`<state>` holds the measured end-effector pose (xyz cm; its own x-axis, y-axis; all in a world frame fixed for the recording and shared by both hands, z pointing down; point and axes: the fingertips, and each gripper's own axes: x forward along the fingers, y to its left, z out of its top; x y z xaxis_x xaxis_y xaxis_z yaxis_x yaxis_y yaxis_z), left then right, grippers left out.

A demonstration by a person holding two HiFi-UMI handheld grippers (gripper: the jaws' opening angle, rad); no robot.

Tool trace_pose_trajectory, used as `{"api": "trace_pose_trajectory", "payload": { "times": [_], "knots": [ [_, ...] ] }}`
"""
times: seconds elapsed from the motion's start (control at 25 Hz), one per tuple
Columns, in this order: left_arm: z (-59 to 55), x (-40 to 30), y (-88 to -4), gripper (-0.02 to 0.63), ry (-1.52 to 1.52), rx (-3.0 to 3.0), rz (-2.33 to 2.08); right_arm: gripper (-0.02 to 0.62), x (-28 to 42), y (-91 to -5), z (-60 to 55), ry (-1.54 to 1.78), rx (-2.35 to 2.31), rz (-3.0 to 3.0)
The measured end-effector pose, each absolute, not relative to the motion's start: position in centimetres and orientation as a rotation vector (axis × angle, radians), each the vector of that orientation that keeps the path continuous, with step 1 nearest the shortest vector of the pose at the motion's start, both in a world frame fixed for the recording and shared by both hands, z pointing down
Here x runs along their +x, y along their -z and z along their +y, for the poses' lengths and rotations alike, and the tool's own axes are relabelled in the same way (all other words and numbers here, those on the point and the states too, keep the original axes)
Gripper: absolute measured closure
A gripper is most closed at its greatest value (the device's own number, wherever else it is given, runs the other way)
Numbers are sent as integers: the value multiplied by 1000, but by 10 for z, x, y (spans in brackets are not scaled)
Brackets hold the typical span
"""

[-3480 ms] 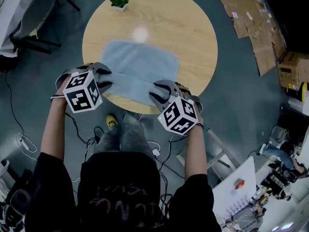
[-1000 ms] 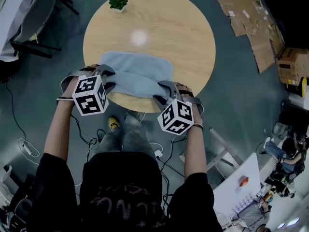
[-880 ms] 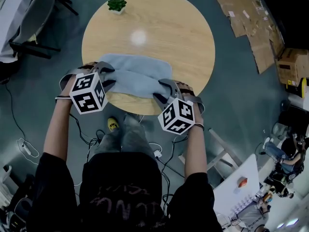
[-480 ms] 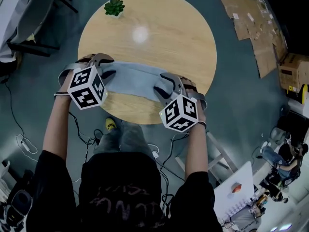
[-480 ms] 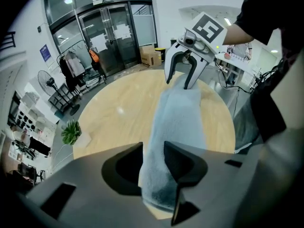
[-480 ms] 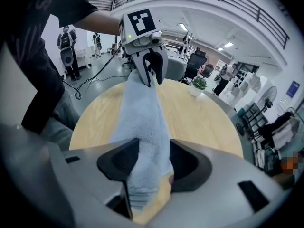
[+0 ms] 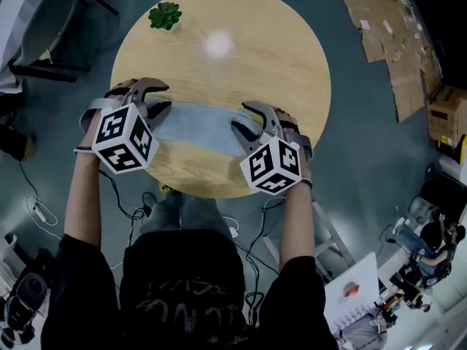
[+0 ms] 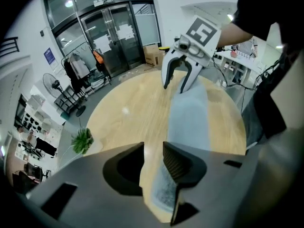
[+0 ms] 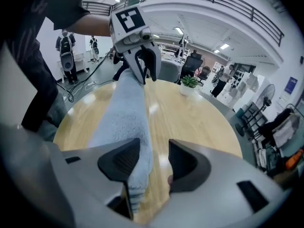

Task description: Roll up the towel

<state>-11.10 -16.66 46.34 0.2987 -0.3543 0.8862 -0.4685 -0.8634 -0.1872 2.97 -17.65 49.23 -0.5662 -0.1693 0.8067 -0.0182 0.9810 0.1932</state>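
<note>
One towel (image 7: 201,122) on the worktop (image 7: 248,64), two tools loosely open around its ends, left tool (image 7: 157,99) just closing a bit, right tool (image 7: 244,117) too wide to pinch, one plant (image 7: 165,15) at 11 o'clock.

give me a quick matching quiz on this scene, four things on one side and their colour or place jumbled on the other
Things:
1 towel
2 plant
3 cardboard
4 table

Descriptions:
a green, at the table's far edge
b flat on the floor
c round, light wood
d light blue, a narrow band across the table

Pairs: 1-d, 2-a, 3-b, 4-c
</note>
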Motion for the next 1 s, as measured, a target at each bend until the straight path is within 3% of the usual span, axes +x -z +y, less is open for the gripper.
{"api": "trace_pose_trajectory", "payload": {
  "times": [0.16, 0.36, 0.64, 1.0],
  "knots": [
    [-150, -87, -438, 469, -1550, 2516, -656, 410, 27, -499, -185, 191, 125, -2168],
    [-139, -80, -472, 471, -1648, 2467, -554, 411, 25, -497, -190, 189, 138, -2186],
    [-145, -82, -470, 474, -1533, 2471, -686, 439, 34, -452, -188, 153, 306, -2308],
    [-128, -102, -411, 474, -1272, 2491, -1047, 527, 43, -389, -149, 83, 611, -2446]
  ]
}}
